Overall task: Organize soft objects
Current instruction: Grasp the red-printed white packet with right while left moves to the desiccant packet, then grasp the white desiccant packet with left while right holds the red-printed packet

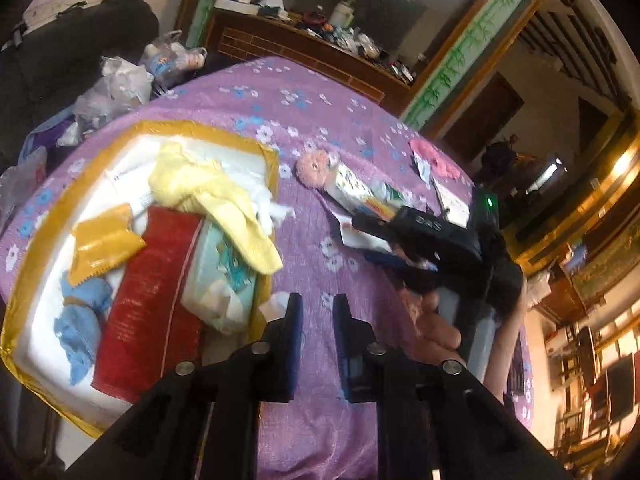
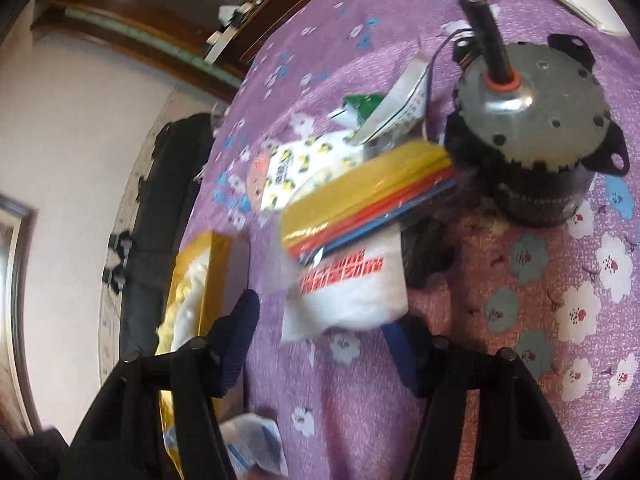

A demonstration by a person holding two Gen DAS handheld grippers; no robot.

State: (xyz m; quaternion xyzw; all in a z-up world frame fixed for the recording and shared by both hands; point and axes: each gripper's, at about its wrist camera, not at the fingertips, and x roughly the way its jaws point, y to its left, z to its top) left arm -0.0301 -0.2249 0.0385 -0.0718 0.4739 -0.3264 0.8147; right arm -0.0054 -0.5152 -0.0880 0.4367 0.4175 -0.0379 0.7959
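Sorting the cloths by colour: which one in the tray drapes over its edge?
The yellow cloth: one end hangs past the tray rim onto the bedspread. The blue cloth lies wholly inside.

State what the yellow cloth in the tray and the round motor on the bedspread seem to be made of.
Yellow cloth: soft matte fabric, probably knit or fleece; it drapes in limp folds.
Round motor: metal, dull grey housing with a glint, black toothed band, dark shaft; the orange shaft ring may be rubber.

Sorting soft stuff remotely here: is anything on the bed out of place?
Yes: a metal electric motor with a shaft sits on the purple bedspread, beside the white pouch ahead of the open right tongs. It is hard, not soft.
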